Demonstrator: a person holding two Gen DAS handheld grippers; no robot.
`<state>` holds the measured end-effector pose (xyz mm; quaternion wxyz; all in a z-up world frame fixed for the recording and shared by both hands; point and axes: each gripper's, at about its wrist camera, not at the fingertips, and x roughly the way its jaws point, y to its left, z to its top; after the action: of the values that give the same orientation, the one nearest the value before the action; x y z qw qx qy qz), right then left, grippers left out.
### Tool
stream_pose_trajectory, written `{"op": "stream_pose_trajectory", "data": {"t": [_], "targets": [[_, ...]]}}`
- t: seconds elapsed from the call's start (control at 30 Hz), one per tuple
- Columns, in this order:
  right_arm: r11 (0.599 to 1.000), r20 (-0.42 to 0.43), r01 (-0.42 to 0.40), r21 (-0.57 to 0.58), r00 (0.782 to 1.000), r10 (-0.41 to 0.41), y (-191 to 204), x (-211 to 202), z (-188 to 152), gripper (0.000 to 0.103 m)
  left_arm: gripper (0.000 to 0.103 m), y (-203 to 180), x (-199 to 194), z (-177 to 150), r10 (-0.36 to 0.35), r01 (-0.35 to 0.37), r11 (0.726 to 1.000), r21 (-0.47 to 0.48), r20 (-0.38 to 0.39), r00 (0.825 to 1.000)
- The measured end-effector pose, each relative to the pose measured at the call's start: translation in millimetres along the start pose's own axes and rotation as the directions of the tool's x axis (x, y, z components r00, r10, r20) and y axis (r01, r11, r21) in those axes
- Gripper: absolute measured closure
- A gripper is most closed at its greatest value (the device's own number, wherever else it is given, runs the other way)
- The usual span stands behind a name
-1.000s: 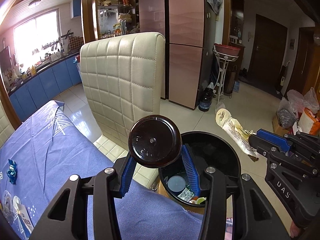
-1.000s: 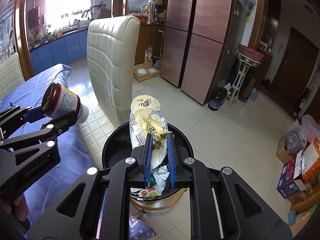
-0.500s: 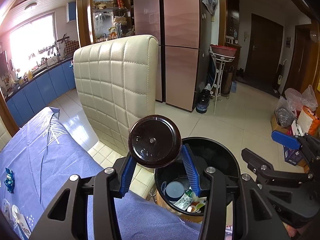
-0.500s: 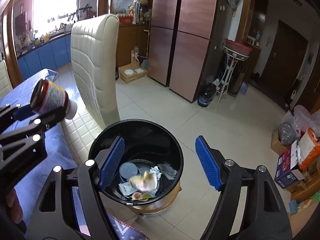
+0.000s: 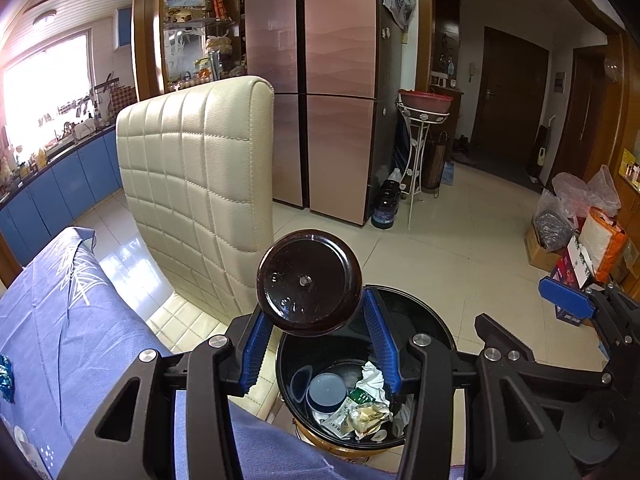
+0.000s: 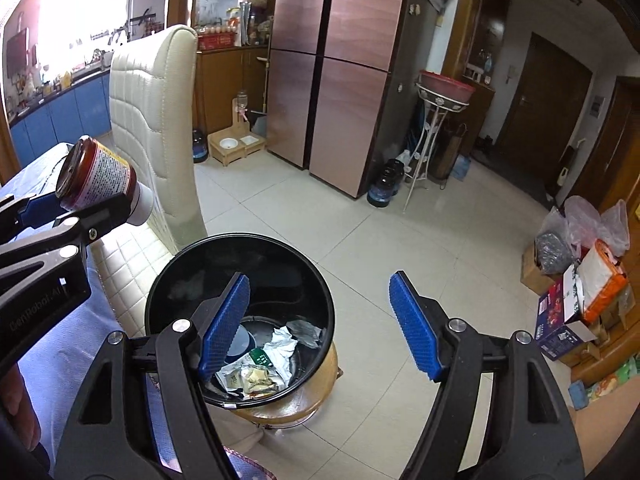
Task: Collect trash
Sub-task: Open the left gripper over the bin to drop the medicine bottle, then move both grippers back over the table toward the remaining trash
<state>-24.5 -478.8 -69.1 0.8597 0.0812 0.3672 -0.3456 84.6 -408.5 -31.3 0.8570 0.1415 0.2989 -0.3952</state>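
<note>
My left gripper [image 5: 316, 340] is shut on a dark brown jar [image 5: 310, 282], whose round base faces the camera, held over the near rim of the black trash bin [image 5: 424, 316]. From the right wrist view the same jar [image 6: 98, 178] shows a red label and white cap, gripped at the left. My right gripper [image 6: 320, 324] stands open and empty above the bin [image 6: 240, 252]. Wrappers [image 6: 256, 376], crumpled paper and a round lid lie at the bin's bottom.
A cream quilted chair [image 5: 200, 184] stands beside the bin, next to the blue-clothed table [image 5: 68, 320]. A candy wrapper [image 5: 5, 376] lies on the cloth. Copper fridge [image 5: 332, 92], a plant stand [image 5: 420, 152] and bags with boxes [image 5: 576, 232] line the tiled floor.
The right gripper opened and let go of the yellow-white snack bag, which fell into the bin. The left gripper with the jar drifted a little toward the bin.
</note>
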Motion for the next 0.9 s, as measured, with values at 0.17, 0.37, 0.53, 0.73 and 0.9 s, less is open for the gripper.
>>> {"op": "stream_pose_trajectory", "data": {"t": [0.17,0.37,0.53,0.73,0.9], "targets": [[1.0,-0.005,0.009,0.008,1.0,-0.009,-2.4,1.4,-0.7,0.031,0.041,-5.7,6.2,3.7,-0.056,0.056,0.998,0.007,-0.013,0.998],[1.0,-0.015,-0.001,0.006,1.0,0.001,-1.6,1.6,-1.3,0.031,0.018,-11.5,-1.3,8.7,-0.043,0.041,0.998,0.037,0.042,0.998],[1.0,-0.011,-0.025,-0.006,1.0,0.025,5.6,-0.9,1.7,0.031,0.018,-5.7,-3.1,6.2,-0.027,0.026,0.999,0.021,0.025,0.999],[0.995,0.009,-0.091,-0.047,0.996,0.092,32.0,-6.6,8.1,0.03,0.018,17.6,-15.3,-2.9,0.035,-0.034,0.999,-0.013,0.009,0.999],[0.98,0.027,-0.16,-0.117,0.986,0.164,68.7,-12.8,14.0,0.031,0.018,53.2,-36.4,-12.3,0.118,-0.118,0.99,-0.072,0.005,0.993]]}}
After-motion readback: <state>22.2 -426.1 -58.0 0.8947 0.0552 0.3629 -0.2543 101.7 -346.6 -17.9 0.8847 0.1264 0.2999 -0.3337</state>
